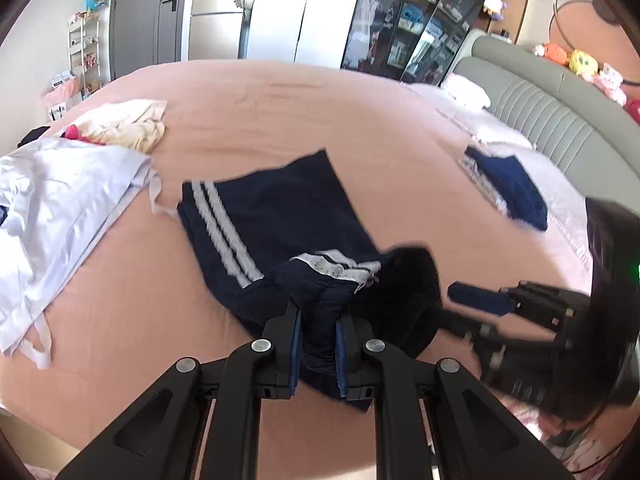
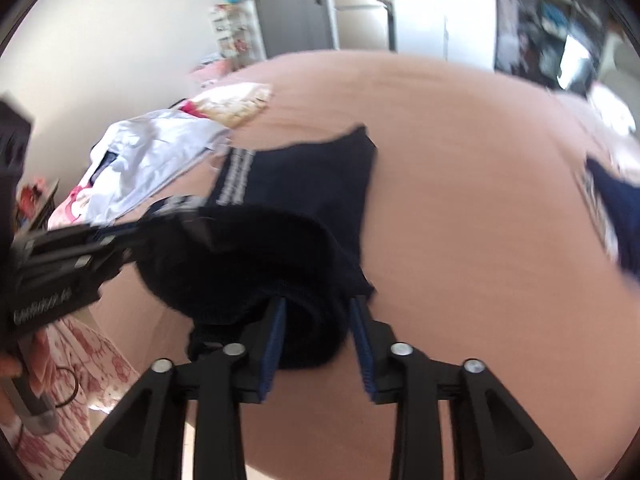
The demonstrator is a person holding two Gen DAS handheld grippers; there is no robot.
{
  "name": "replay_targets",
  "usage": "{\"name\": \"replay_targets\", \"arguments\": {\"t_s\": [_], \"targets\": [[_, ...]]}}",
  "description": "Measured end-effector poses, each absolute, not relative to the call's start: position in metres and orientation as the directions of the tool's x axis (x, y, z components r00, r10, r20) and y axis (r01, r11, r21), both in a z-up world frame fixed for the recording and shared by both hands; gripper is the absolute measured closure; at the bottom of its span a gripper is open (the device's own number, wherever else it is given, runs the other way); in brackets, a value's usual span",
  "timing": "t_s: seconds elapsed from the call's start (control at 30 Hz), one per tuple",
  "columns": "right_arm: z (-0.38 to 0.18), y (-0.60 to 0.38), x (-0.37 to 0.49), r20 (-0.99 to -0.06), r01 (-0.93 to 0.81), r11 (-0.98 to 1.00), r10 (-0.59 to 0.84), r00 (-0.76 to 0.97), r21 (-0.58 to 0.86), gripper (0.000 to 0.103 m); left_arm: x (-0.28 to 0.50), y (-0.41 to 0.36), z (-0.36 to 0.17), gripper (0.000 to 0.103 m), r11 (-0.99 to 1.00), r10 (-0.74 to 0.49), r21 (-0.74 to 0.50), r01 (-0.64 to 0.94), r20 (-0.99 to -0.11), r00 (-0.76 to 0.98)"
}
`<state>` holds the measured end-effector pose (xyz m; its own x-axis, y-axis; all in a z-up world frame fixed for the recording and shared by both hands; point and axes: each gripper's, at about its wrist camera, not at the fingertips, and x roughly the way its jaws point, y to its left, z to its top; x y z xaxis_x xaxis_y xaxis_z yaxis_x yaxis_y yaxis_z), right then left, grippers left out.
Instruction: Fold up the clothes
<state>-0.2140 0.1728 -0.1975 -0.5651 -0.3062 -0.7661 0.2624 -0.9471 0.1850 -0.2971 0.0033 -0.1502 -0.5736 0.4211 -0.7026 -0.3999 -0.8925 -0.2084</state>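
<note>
Navy shorts with white side stripes point(image 1: 272, 216) lie on the pink bed; they also show in the right wrist view point(image 2: 312, 184). My left gripper point(image 1: 318, 316) is shut on the near edge of the shorts, bunching the cloth between its fingers. My right gripper point(image 2: 318, 312) is shut on a thick fold of the same shorts at their near right side, the jaws held fairly wide by the cloth. In the left wrist view the right gripper point(image 1: 476, 300) reaches in from the right. In the right wrist view the left gripper point(image 2: 120, 236) comes in from the left.
A folded navy garment point(image 1: 508, 188) lies near the white pillows point(image 1: 468, 92). A white shirt point(image 1: 60, 200) and a cream garment point(image 1: 132, 124) lie at the left of the bed point(image 1: 260, 104). A grey headboard point(image 1: 540, 104) stands at the right.
</note>
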Motion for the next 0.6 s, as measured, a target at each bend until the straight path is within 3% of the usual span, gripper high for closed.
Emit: {"name": "replay_targets", "arguments": {"t_s": [0.03,0.3,0.43,0.6], "targets": [[-0.192,0.166,-0.212,-0.758,0.294,-0.945,-0.294,-0.582,0.141,0.053,-0.299,0.002,-0.146,0.091,-0.888,0.435,-0.221,-0.403,-0.689,-0.580],[-0.180,0.128,-0.200,-0.710,0.428,-0.888,-0.191,-0.678,-0.169,0.052,-0.333,0.017,-0.126,0.091,-0.864,0.494,-0.280,-0.419,-0.631,-0.598],[-0.157,0.134,-0.181,-0.625,0.461,-0.875,-0.278,-0.730,-0.148,0.052,-0.341,0.022,-0.121,0.091,-0.864,0.492,-0.276,-0.420,-0.634,-0.597],[-0.157,0.152,-0.189,-0.691,0.511,-0.859,-0.385,-0.612,0.026,0.050,-0.339,0.017,-0.121,0.091,-0.855,0.512,-0.303,-0.420,-0.624,-0.591]]}}
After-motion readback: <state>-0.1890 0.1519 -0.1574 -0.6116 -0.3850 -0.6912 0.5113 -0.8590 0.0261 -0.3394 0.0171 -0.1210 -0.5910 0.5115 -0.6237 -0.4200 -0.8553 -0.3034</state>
